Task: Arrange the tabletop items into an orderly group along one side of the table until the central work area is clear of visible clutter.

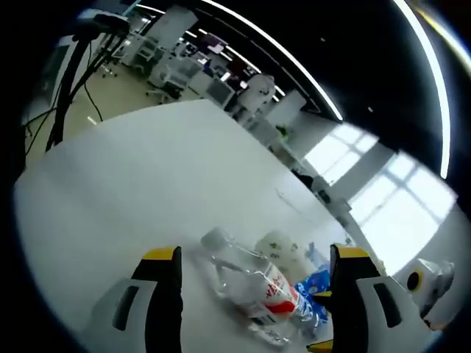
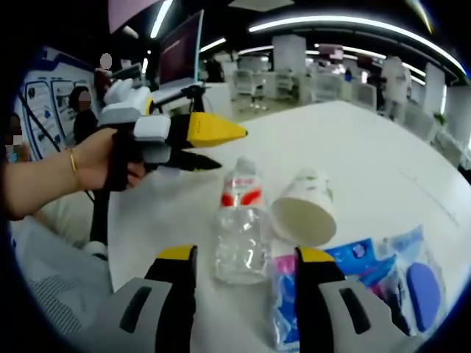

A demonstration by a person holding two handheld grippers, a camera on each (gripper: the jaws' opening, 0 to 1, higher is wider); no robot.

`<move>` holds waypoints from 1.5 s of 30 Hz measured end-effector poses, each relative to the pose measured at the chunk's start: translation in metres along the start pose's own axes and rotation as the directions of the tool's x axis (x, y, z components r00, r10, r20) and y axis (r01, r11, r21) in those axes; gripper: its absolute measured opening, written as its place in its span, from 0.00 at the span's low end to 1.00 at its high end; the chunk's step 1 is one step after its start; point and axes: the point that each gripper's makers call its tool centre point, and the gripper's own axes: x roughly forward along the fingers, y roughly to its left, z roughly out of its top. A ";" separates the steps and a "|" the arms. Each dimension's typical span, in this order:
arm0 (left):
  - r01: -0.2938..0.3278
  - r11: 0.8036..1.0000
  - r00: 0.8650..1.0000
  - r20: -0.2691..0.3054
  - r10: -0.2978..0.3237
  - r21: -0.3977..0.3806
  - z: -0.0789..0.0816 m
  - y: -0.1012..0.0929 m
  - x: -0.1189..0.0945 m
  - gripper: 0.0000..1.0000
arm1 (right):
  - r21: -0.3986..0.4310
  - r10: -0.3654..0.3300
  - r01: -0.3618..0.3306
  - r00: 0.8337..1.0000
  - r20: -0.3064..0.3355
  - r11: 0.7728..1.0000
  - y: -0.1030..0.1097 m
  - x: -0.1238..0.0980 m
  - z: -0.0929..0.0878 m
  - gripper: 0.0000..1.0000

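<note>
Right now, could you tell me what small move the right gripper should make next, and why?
Probably ease the right gripper forward and close on the bottle: its jaws stand open, the bottle lies between them, and the cup rests just beside it.

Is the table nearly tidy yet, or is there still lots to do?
Partly tidy. The clear bottle, the paper cup lying on its side and the blue packets already lie close together on the white table. Nothing is held: the right gripper stands open near the bottle, and the left gripper hangs above it. Still left: lining them up along one side.
</note>
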 end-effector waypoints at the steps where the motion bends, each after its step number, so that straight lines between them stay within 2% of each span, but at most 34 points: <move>1: 0.001 1.000 1.000 -0.008 -0.001 -0.002 -0.001 0.002 0.001 0.78 | 0.002 -0.003 0.003 1.000 -0.001 1.000 0.000 0.002 0.000 0.48; 8: -0.006 1.000 0.999 -0.039 0.005 -0.018 -0.006 0.008 0.014 0.76 | 0.008 -0.025 0.025 1.000 0.003 1.000 -0.006 0.013 0.001 0.48; 15: 0.013 0.998 0.999 -0.042 -0.015 -0.060 -0.006 0.010 0.025 0.63 | 0.006 -0.005 0.005 1.000 -0.011 1.000 -0.007 0.020 0.000 0.46; 21: 0.020 0.996 0.999 -0.043 -0.024 -0.087 -0.005 0.009 0.031 0.58 | -0.007 0.018 -0.018 1.000 -0.024 1.000 -0.001 0.023 0.001 0.43; 22: 0.012 0.995 0.999 -0.042 -0.017 -0.100 -0.004 0.011 0.032 0.55 | 0.002 0.033 -0.033 0.999 -0.031 0.999 0.002 0.023 0.000 0.40; 23: -0.022 0.990 0.999 -0.046 0.016 -0.138 -0.003 0.017 0.033 0.51 | 0.004 0.048 -0.048 0.998 -0.030 0.999 0.005 0.024 0.000 0.37; 24: -0.025 0.990 0.998 -0.053 0.018 -0.138 -0.003 0.020 0.034 0.46 | 0.013 0.059 -0.059 0.998 -0.029 0.998 0.007 0.024 0.000 0.36; 25: -0.031 0.987 0.998 -0.066 0.021 -0.155 -0.003 0.022 0.035 0.44 | -0.004 0.040 -0.040 0.999 -0.031 0.999 0.006 0.025 -0.001 0.36; 33: -0.086 0.983 0.991 -0.116 0.067 -0.163 -0.005 0.034 0.034 0.30 | 0.004 0.045 -0.045 0.999 -0.031 0.999 0.005 0.025 -0.001 0.35; 34: -0.128 0.973 0.982 -0.163 0.097 -0.194 -0.011 0.039 0.032 0.27 | -0.007 0.044 -0.044 0.999 -0.030 0.999 0.005 0.025 -0.001 0.35; 35: -0.111 0.962 0.988 -0.132 0.080 -0.249 -0.005 0.034 0.034 0.25 | -0.017 0.043 -0.043 0.999 -0.027 0.999 0.006 0.025 -0.001 0.35; 36: -0.125 0.958 0.986 -0.142 0.090 -0.258 -0.005 0.038 0.033 0.24 | -0.032 0.041 -0.042 0.999 -0.029 0.999 0.007 0.025 -0.002 0.35; 37: -0.130 0.944 0.985 -0.147 0.089 -0.302 -0.005 0.039 0.033 0.23 | -0.035 0.038 -0.039 0.999 -0.027 0.999 0.007 0.025 -0.001 0.35; 45: -0.152 0.951 0.976 -0.190 0.102 -0.268 -0.005 0.038 0.035 0.22 | -0.028 0.037 -0.037 0.999 -0.022 0.999 0.006 0.026 -0.001 0.35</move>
